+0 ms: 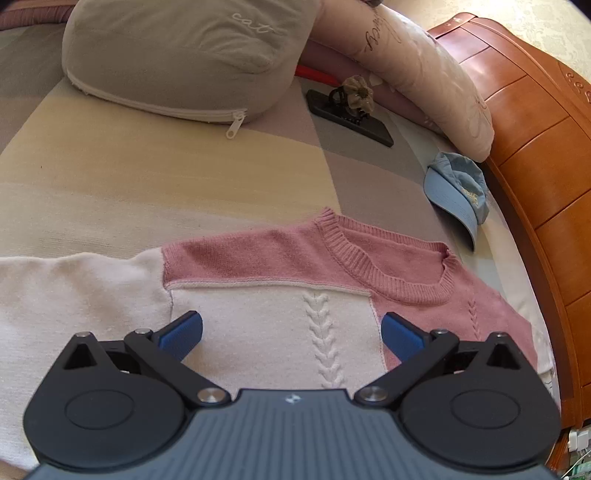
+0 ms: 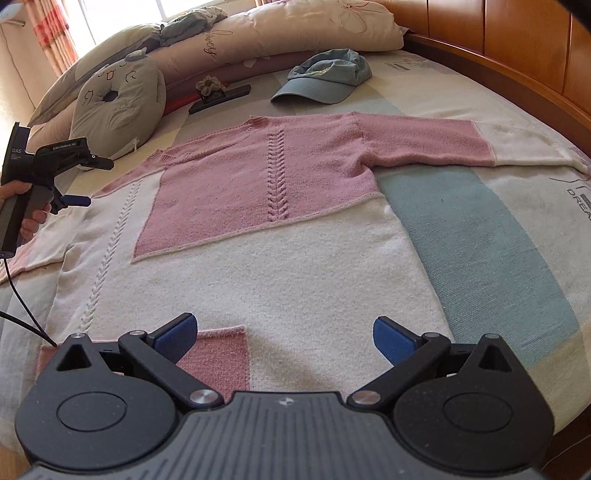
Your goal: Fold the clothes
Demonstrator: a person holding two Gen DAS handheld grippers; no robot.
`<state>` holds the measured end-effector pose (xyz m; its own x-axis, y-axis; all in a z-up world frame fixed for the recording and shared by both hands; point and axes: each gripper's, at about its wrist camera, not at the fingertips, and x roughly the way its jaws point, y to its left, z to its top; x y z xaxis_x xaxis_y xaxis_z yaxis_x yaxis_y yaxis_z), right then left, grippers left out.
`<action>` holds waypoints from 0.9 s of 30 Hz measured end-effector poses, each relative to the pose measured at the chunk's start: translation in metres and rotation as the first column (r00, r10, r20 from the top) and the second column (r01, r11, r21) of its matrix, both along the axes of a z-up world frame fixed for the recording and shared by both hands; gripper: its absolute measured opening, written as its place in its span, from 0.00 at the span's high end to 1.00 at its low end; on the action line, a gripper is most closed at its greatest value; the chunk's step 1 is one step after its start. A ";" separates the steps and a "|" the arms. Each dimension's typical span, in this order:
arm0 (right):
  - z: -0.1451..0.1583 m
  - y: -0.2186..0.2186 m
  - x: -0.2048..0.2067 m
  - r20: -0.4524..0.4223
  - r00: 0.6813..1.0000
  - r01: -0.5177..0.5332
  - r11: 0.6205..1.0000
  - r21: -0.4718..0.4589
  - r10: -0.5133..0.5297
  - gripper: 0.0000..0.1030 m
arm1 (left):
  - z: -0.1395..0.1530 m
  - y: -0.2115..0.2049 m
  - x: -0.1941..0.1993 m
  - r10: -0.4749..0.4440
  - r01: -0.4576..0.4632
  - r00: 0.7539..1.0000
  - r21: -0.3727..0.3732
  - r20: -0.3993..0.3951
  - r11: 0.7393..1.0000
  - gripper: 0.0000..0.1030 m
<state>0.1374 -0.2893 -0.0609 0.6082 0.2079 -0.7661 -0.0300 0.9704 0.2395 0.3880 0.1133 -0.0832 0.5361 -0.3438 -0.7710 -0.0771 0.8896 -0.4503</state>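
A pink and cream knitted sweater lies spread flat on the bed, both sleeves stretched out to the sides. In the left wrist view its ribbed collar and upper chest fill the foreground. My left gripper hovers open over the cream chest panel with the cable stitch, nothing between its blue pads. The same left gripper shows in the right wrist view, held by a hand above the sweater's left shoulder. My right gripper is open above the sweater's hem, next to a small pink patch.
A light blue cap lies beyond the collar, near a black phone with a flower charm. A grey cat cushion and long pink pillows line the far side. A wooden headboard bounds the bed. A black cable trails at left.
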 end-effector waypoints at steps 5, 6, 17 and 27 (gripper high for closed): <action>-0.017 0.001 0.008 -0.049 0.999 0.006 1.000 0.022 -0.005 0.00 | -0.015 0.007 0.020 0.038 -0.038 0.999 -0.022 0.018 0.999 0.01; -0.019 0.001 0.008 -0.055 0.998 0.008 1.000 0.021 -0.006 0.00 | -0.016 0.007 0.023 0.040 -0.040 0.999 -0.014 0.028 0.999 0.01; -0.015 0.010 -0.001 -0.049 0.999 0.012 1.000 0.020 -0.011 0.00 | 0.013 0.012 0.024 0.018 -0.026 0.996 0.084 0.088 0.996 0.01; -0.007 0.019 -0.015 -0.055 0.998 0.017 1.000 -0.003 -0.017 0.00 | -0.015 0.044 0.005 0.091 -0.092 0.995 0.017 0.050 0.996 0.01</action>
